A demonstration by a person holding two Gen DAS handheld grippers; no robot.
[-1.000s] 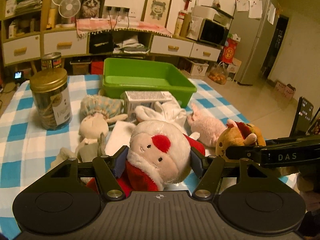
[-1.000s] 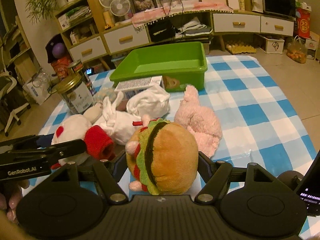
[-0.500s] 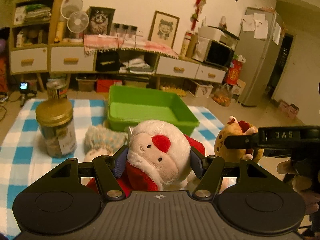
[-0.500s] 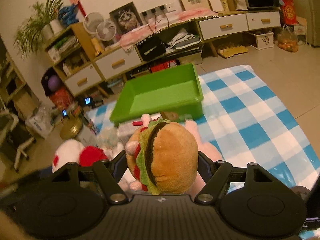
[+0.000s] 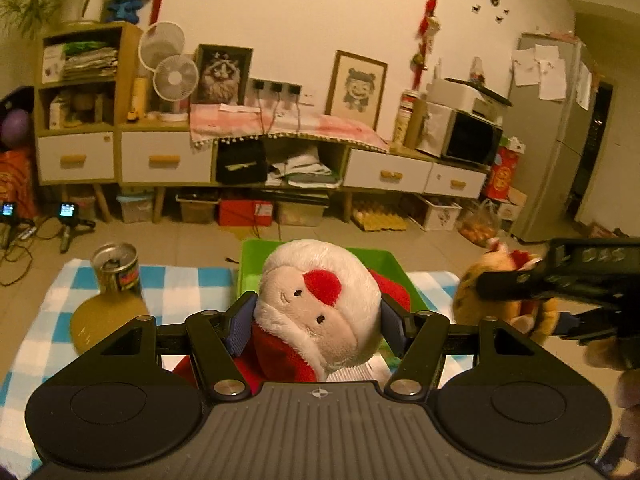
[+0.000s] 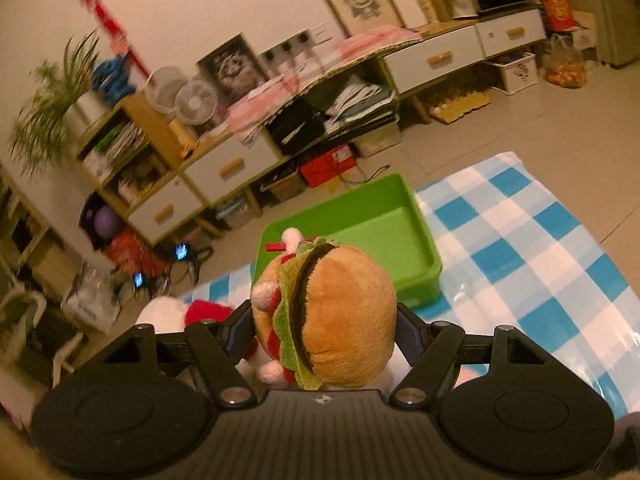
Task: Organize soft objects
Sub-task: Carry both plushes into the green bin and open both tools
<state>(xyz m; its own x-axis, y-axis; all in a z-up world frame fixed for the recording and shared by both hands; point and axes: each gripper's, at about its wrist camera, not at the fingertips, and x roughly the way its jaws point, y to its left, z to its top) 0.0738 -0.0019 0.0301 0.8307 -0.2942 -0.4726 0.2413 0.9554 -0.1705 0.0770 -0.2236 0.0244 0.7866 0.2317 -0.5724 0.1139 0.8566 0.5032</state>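
Note:
My left gripper (image 5: 318, 320) is shut on a Santa plush (image 5: 316, 304) with a white face and red nose, held high above the table. My right gripper (image 6: 324, 326) is shut on a hamburger plush (image 6: 332, 320), also lifted. The green bin (image 6: 384, 232) lies ahead on the blue-checked cloth; in the left wrist view the green bin (image 5: 384, 264) is mostly hidden behind the Santa. The right gripper (image 5: 568, 292) with the hamburger plush (image 5: 480, 300) shows at the right of the left wrist view. The Santa plush (image 6: 188, 312) shows low left in the right wrist view.
A tin can (image 5: 116, 268) and a gold-lidded jar (image 5: 104, 320) stand on the left of the checked cloth (image 6: 540, 248). Beyond the table edge are the floor and a long cabinet (image 5: 168, 160) against the wall. The other plush toys are hidden below the grippers.
Both grippers have risen from the table with their plush toys and moved forward toward the green bin. The toys left on the cloth have dropped out of sight.

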